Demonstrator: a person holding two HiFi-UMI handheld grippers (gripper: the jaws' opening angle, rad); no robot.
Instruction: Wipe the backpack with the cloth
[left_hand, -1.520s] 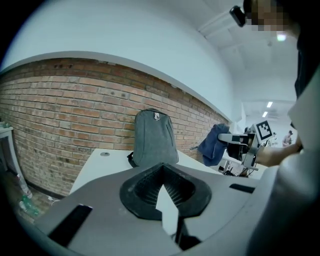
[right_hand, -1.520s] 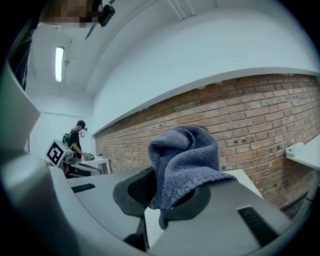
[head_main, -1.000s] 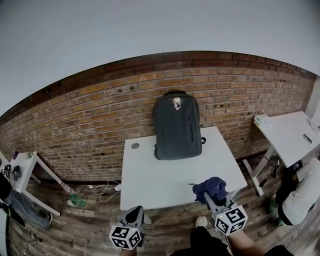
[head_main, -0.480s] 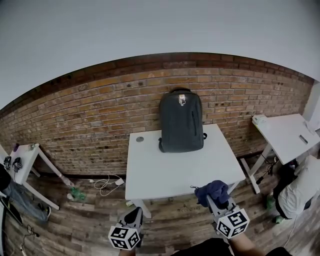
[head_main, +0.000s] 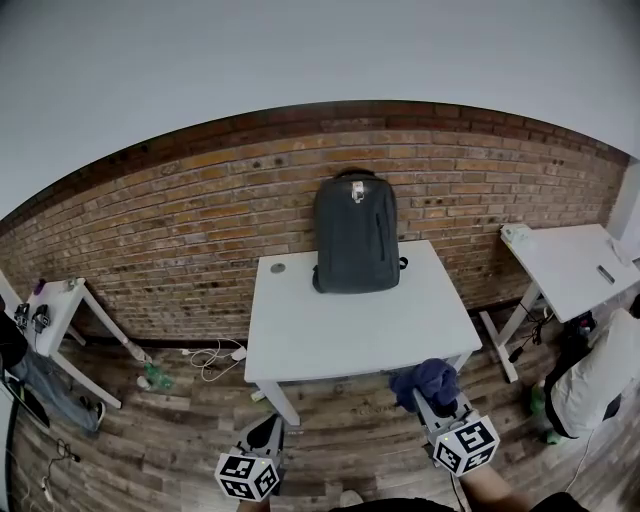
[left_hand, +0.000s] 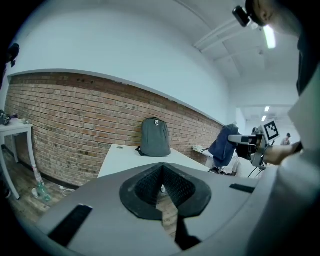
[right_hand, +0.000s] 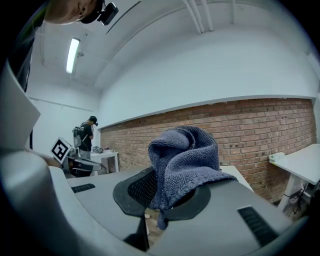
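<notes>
A bunched dark blue terry cloth (right_hand: 182, 165) hides one jaw of the right gripper (right_hand: 161, 199). In the head view, a round item (head_main: 278, 267) on the white rectangular table (head_main: 340, 330) is too small to identify, and the right edge crops a person in white (head_main: 600, 390).

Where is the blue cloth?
In the head view, the crumpled dark blue cloth sits lower right, pinched in the right hand-held gripper by the near right corner of the white table.

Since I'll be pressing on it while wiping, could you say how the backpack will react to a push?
The backpack stands upright, seemingly against the brick wall, so a frontal push probably won't tip it. Its soft-looking fabric may give. Sideways pushes could slide it on the table.
</notes>
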